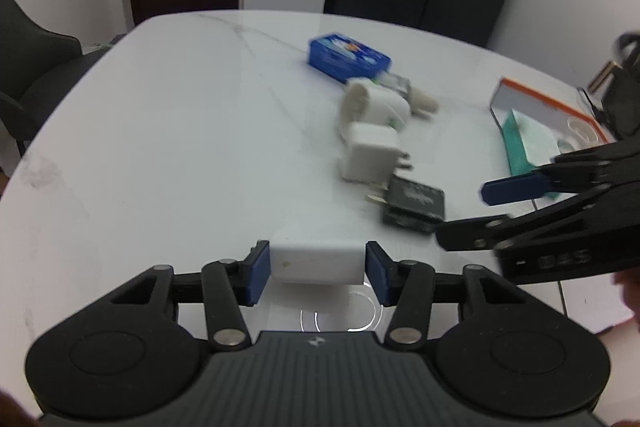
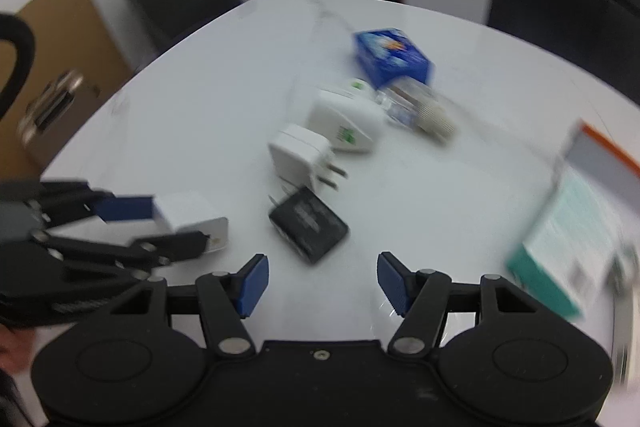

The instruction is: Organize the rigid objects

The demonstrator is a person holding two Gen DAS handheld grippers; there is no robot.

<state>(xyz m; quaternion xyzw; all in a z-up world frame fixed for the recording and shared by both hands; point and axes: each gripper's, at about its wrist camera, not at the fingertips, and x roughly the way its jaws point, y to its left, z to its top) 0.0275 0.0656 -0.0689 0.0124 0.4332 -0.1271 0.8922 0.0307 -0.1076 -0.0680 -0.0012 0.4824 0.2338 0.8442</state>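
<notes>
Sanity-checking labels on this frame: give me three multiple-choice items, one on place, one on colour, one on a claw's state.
1. Where is the blue box?
A. at the far end of the row of items
B. inside the orange-rimmed tray
C. in the left claw

2. What colour is the item lying nearest the right claw?
A. white
B. black
C. blue

3. The right claw is:
A. shut on an adapter
B. shut on the blue box
C. open and empty

Key: 1A, it lies beyond the white adapters; 2B, the black adapter sits just ahead of its pads; 3C, its pads stand apart with nothing between them.
</notes>
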